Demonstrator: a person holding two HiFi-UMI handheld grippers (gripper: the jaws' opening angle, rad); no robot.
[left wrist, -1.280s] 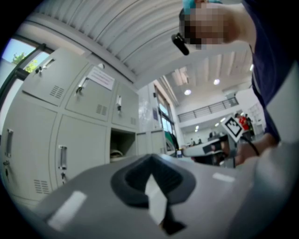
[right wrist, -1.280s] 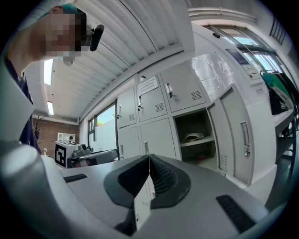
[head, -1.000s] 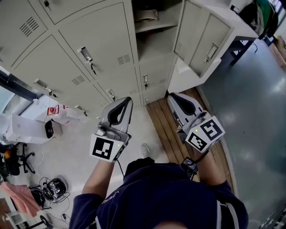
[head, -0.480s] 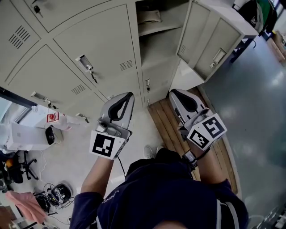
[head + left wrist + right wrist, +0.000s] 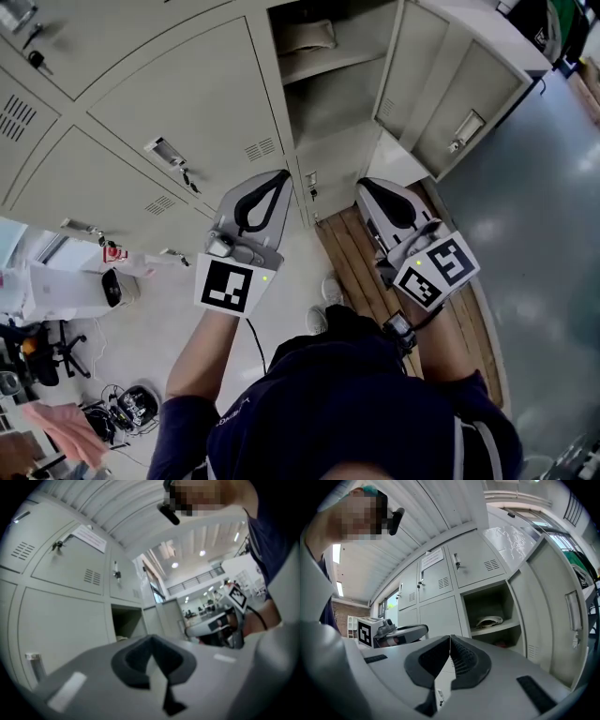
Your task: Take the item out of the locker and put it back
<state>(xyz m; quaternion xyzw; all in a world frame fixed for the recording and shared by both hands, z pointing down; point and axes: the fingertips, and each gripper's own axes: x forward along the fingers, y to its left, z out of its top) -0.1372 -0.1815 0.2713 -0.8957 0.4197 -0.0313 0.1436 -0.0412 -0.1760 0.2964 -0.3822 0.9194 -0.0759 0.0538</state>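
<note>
head view: left gripper (image 5: 280,176), right gripper (image 5: 362,186) fingers together, empty.

The paper notice (image 5: 432,558) bears no readable print.

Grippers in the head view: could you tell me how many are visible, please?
2. The left gripper sits before the closed locker doors; the right gripper is beside it, below the open locker. None looks hidden.
</note>
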